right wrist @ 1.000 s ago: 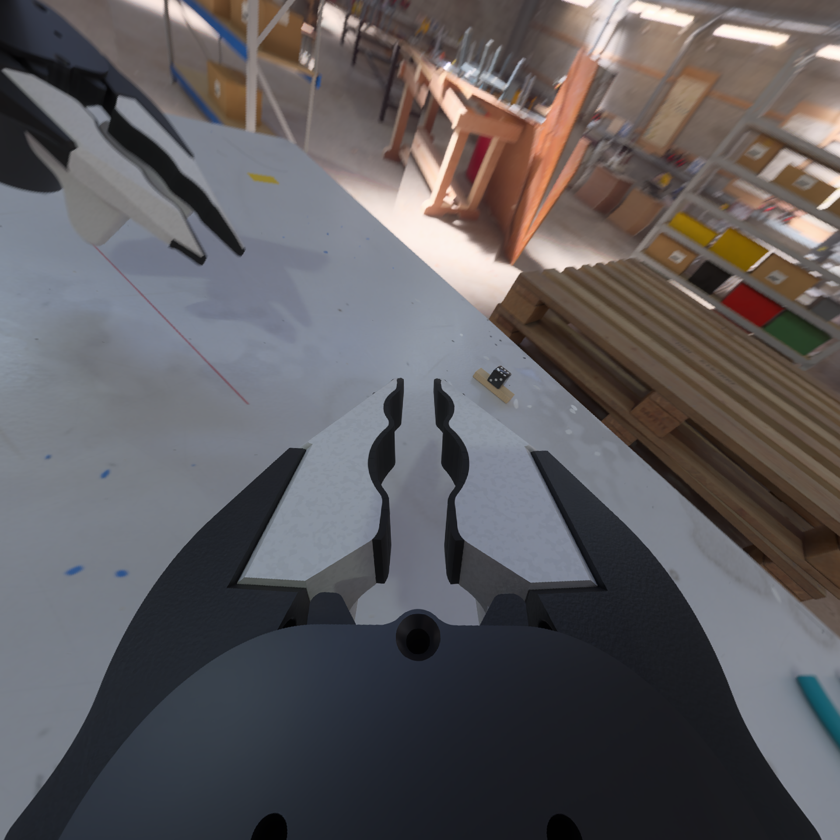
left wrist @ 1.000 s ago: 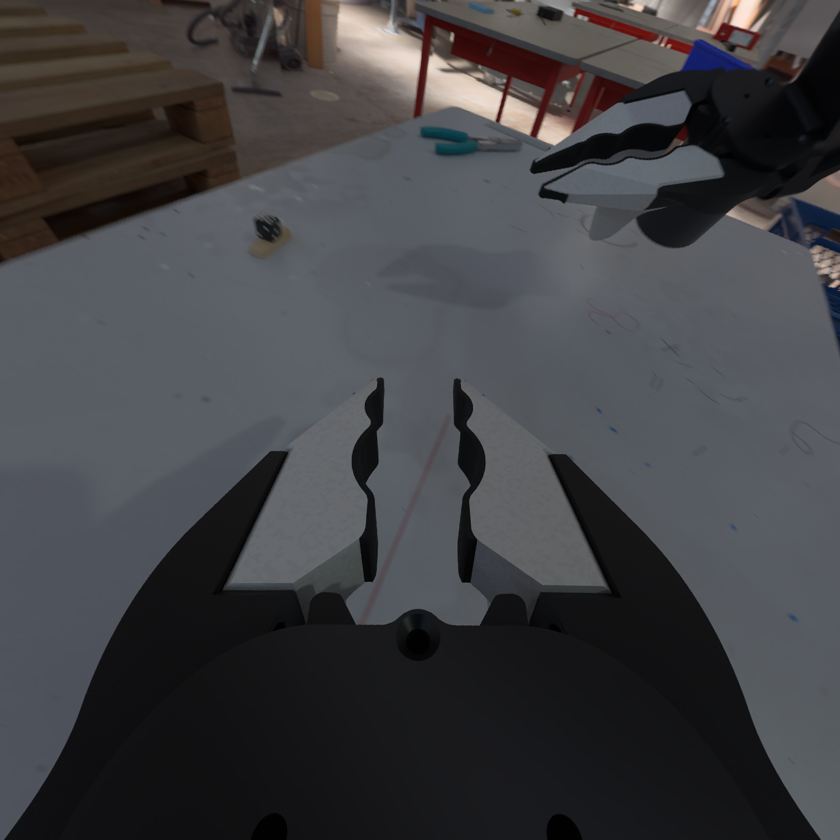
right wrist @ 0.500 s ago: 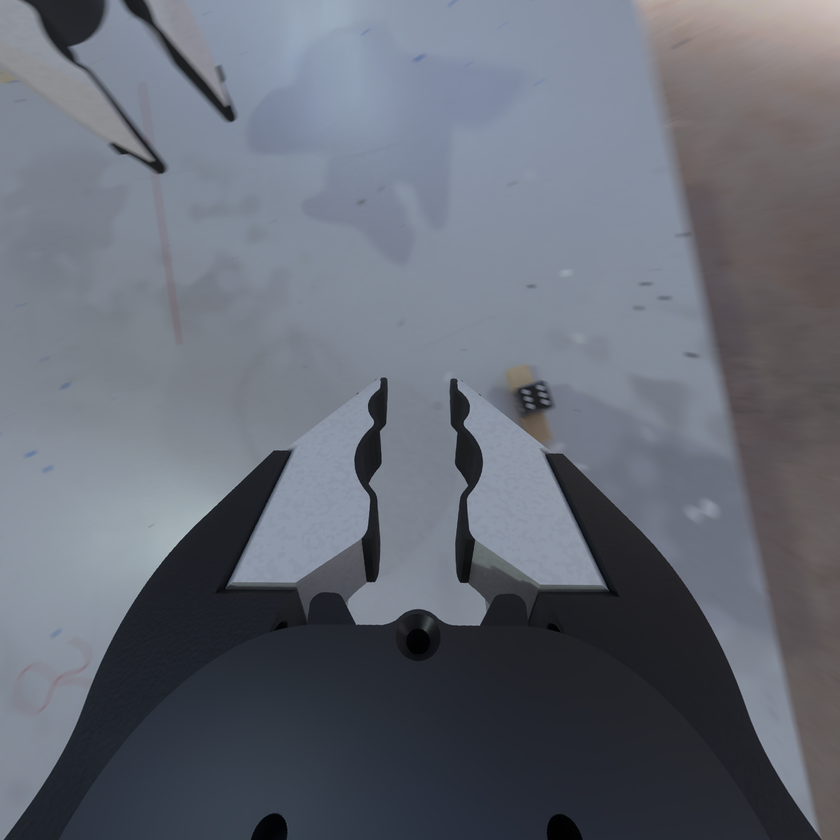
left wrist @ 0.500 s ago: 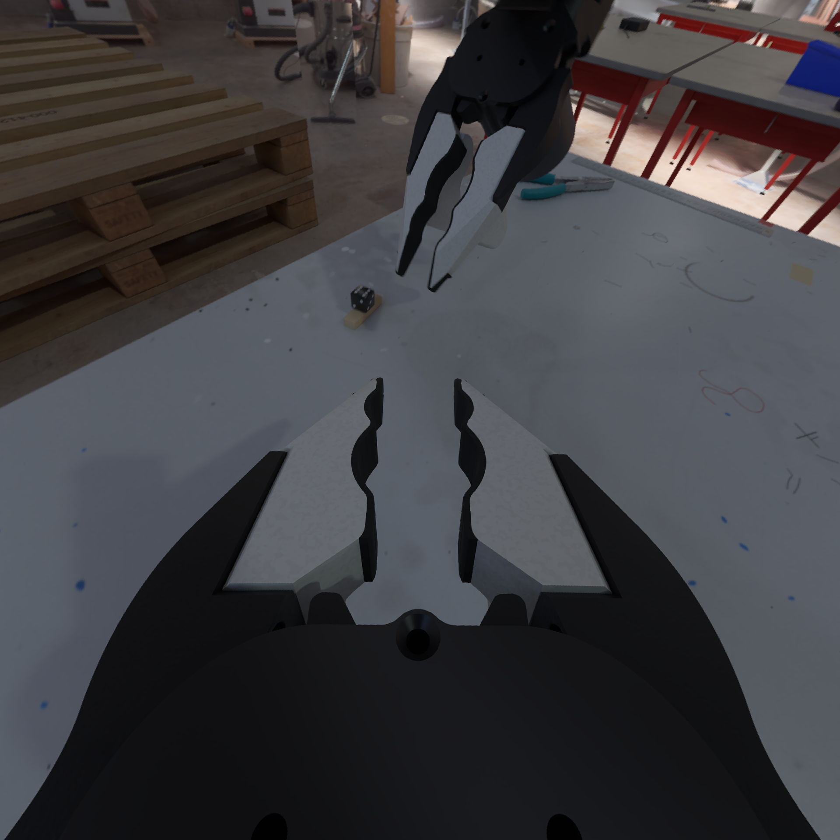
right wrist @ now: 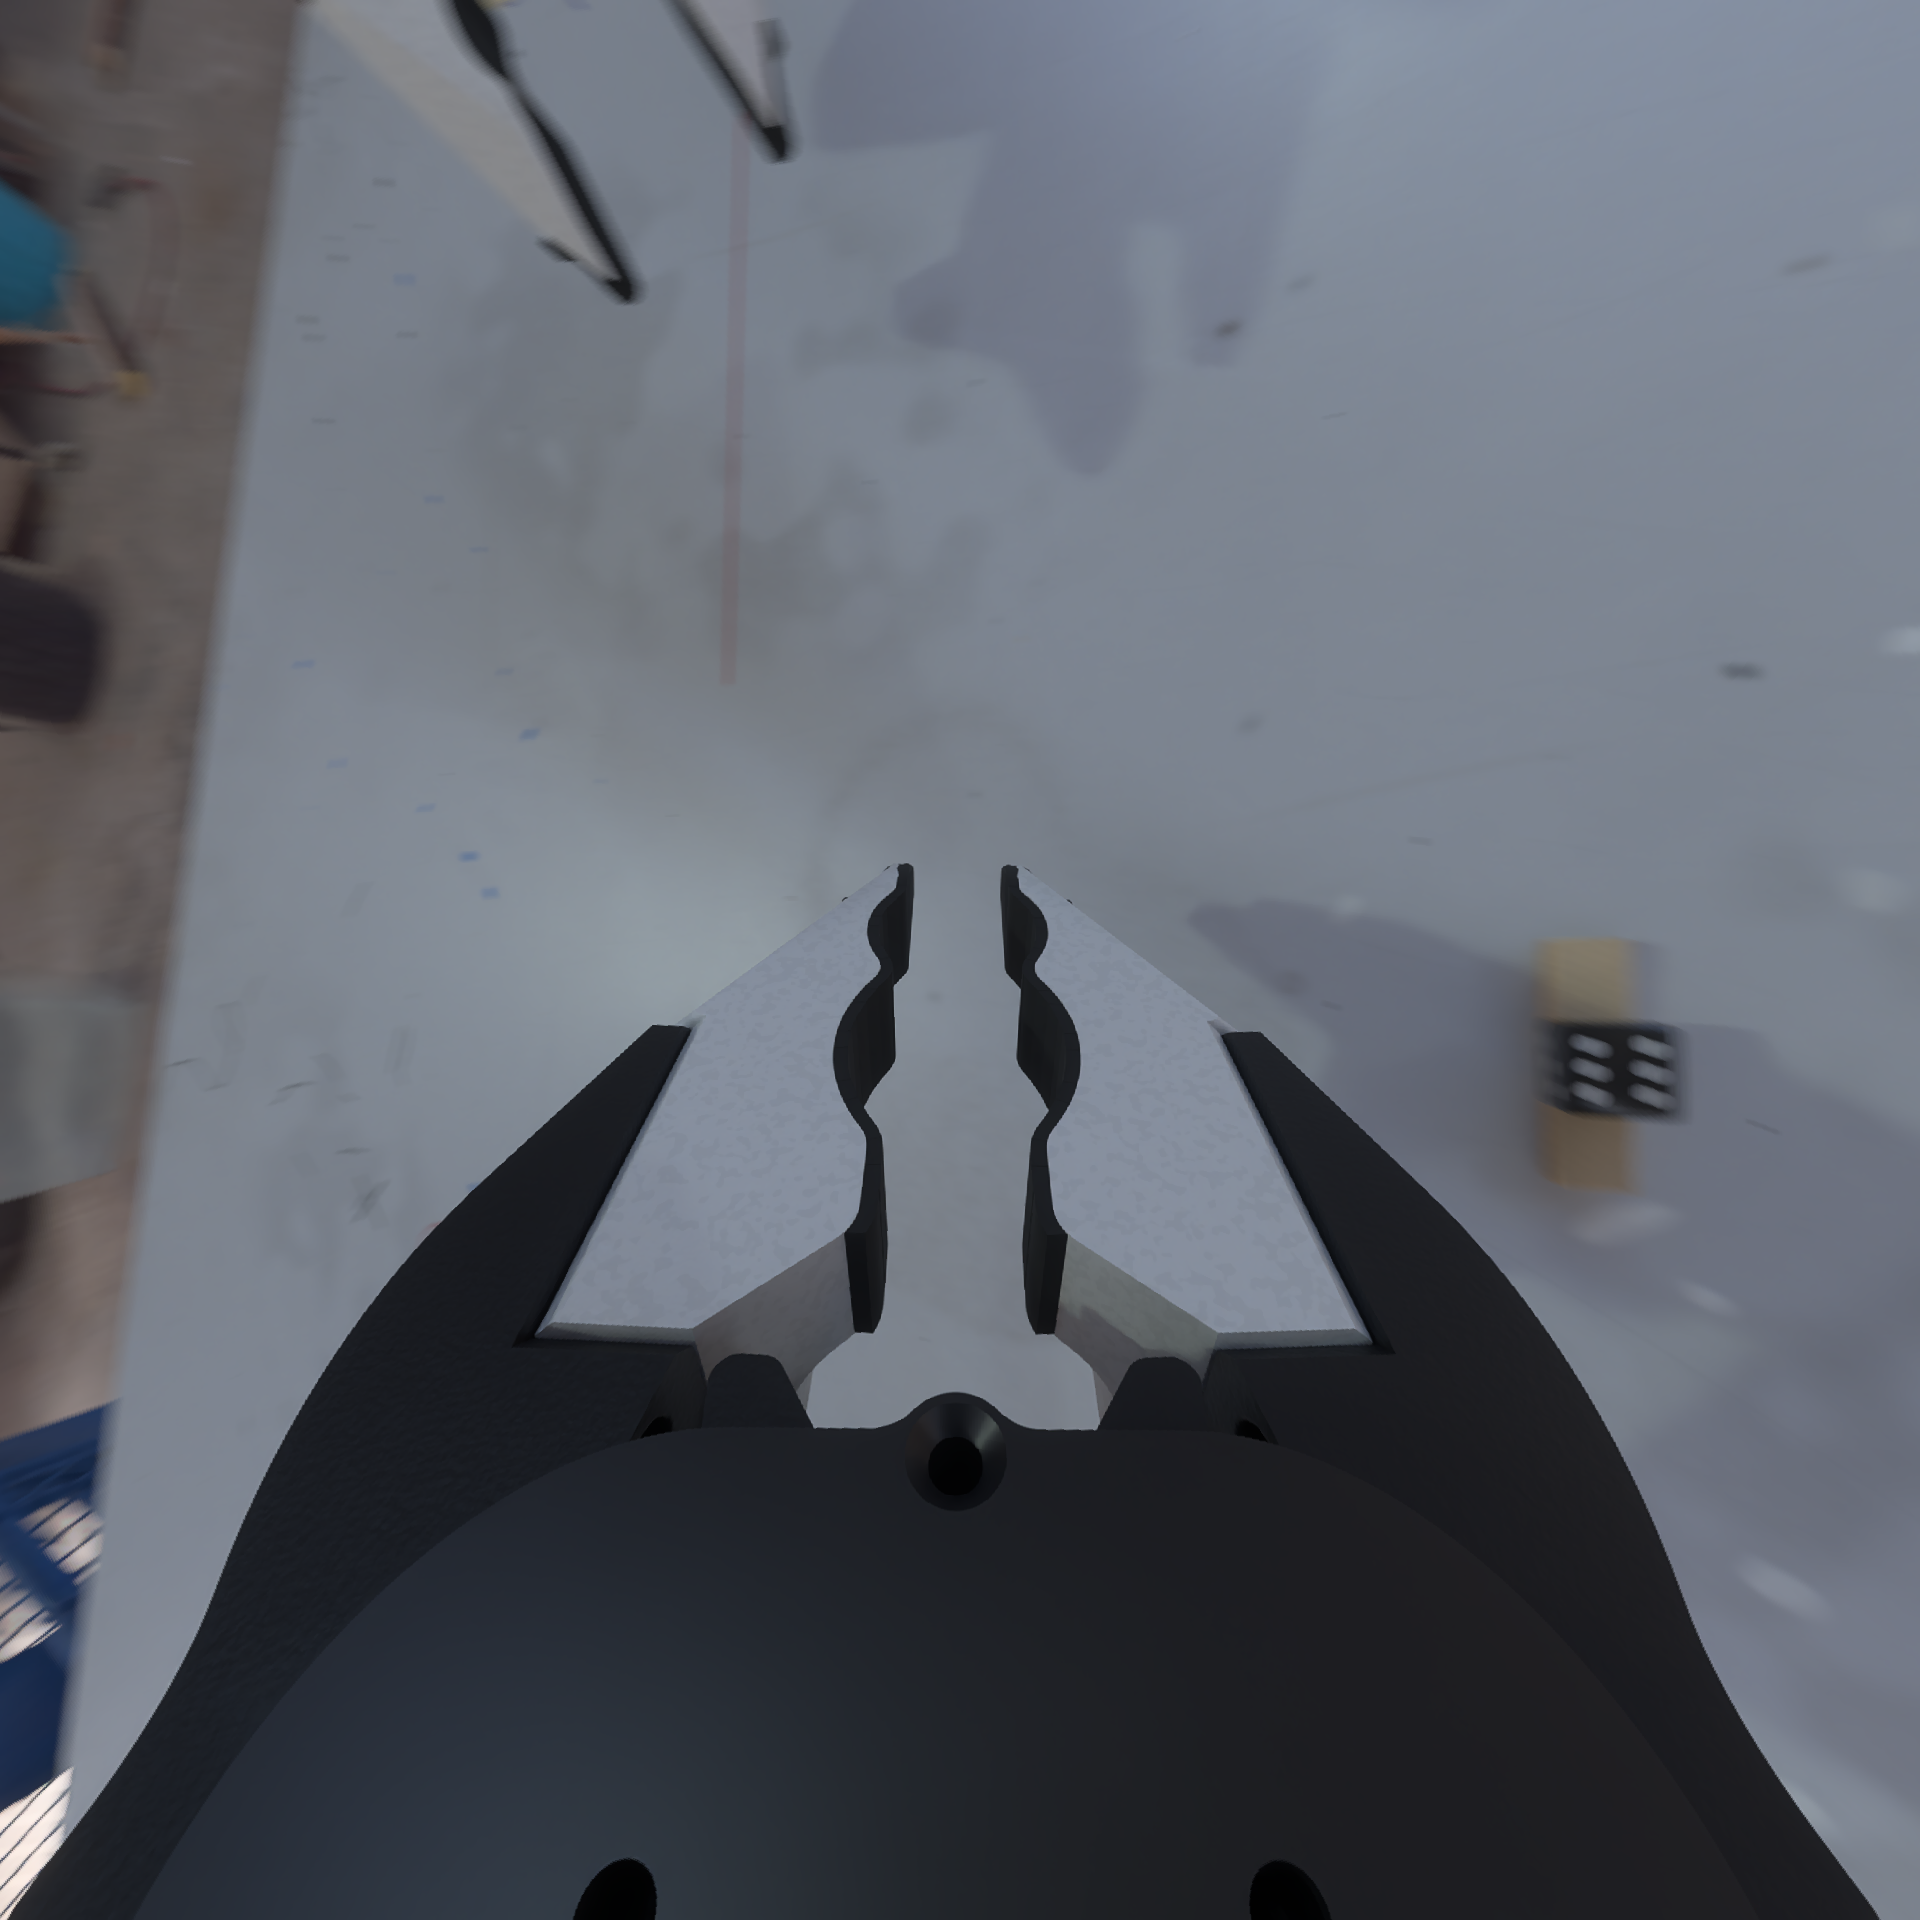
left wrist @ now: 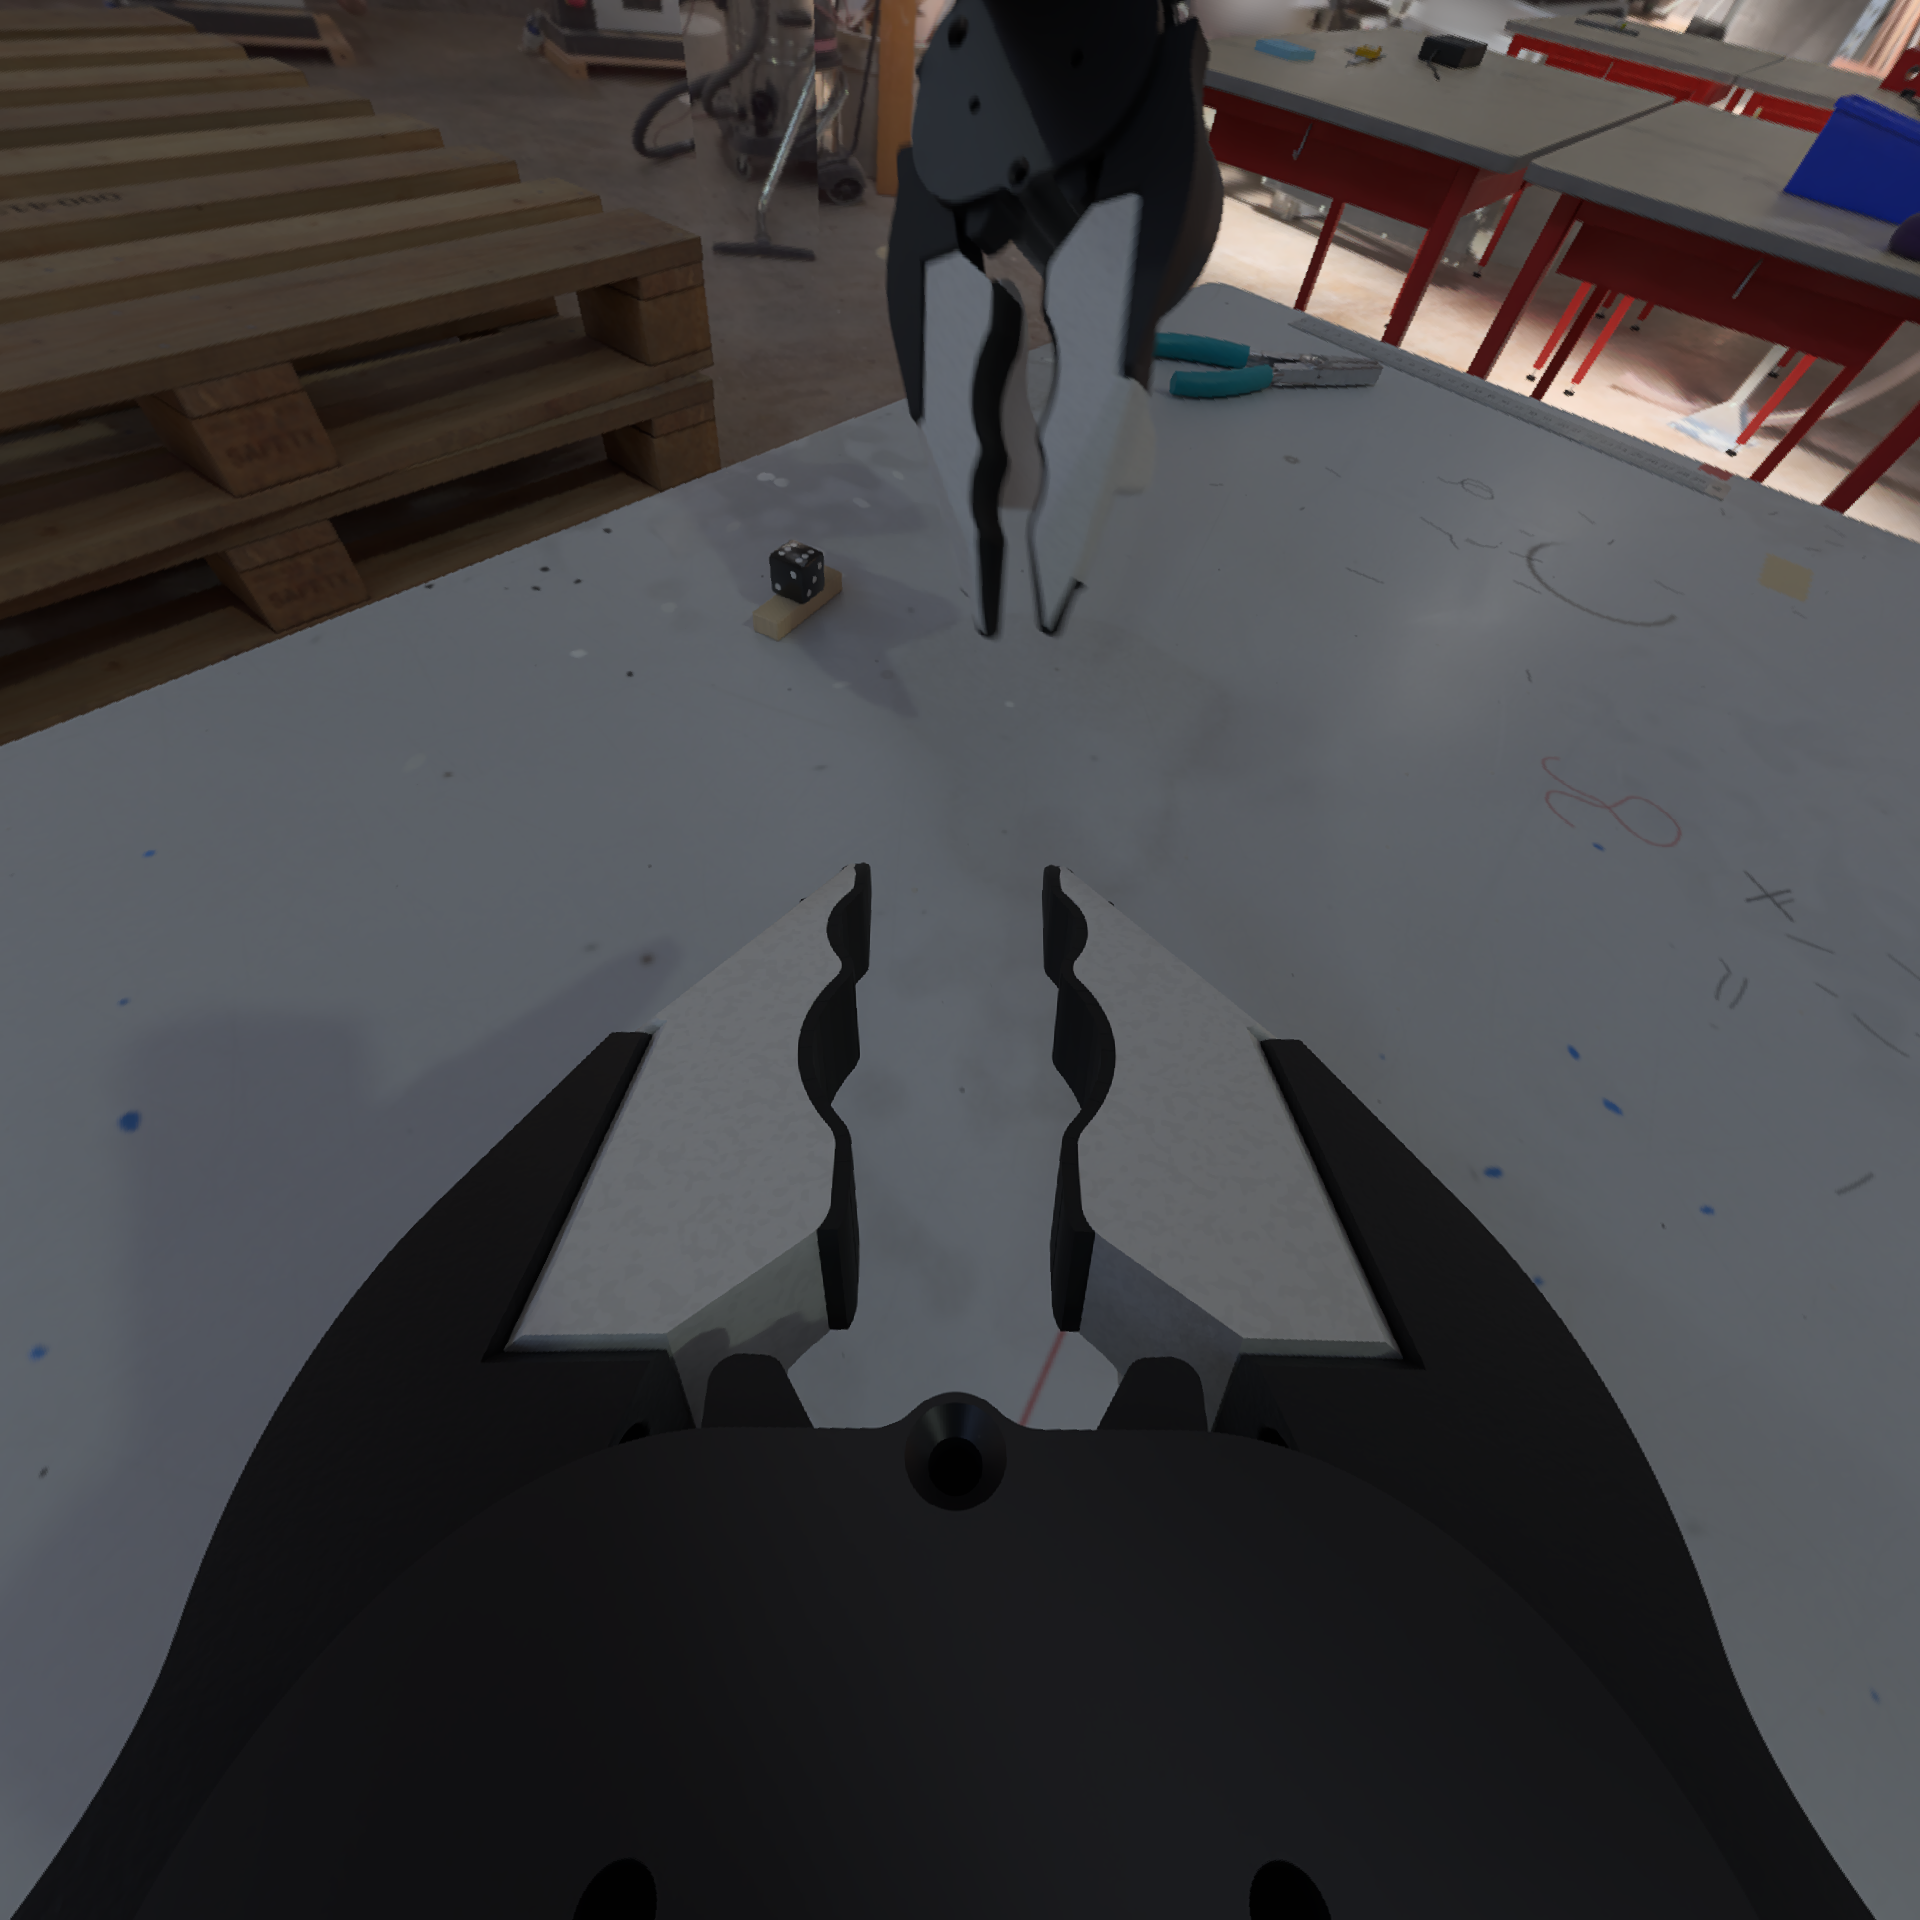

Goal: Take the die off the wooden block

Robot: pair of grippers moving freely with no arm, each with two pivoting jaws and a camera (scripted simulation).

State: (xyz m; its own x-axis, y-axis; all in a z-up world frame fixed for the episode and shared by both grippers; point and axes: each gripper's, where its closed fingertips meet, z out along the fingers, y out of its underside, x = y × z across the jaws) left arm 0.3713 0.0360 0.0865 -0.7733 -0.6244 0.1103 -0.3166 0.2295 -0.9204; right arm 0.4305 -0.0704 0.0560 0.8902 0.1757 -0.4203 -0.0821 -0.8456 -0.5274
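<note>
A small black die [left wrist: 796, 571] with white pips sits on a flat pale wooden block [left wrist: 795, 615] on the grey table, near its far left edge. In the right wrist view the die [right wrist: 1614, 1070] and block [right wrist: 1582, 1164] lie to the right of my fingers. My left gripper [left wrist: 954, 878] is open and empty, well short of the die. My right gripper [right wrist: 956, 878] is open with a narrow gap, empty, pointing down at the table. It also shows in the left wrist view [left wrist: 1018, 623], just right of the die. The left gripper's fingertips [right wrist: 623, 286] show at the top of the right wrist view.
Teal-handled pliers [left wrist: 1247, 364] lie at the table's far edge. Wooden pallets [left wrist: 312, 312] stand beyond the left edge. Red-legged tables [left wrist: 1558, 156] stand at the back right. Pen marks and blue specks dot the grey table [left wrist: 1351, 935].
The right gripper has come down and nearer, its tips now close to the table just right of the die, and its gap has narrowed. The left view has shifted a little. The die has not moved.
</note>
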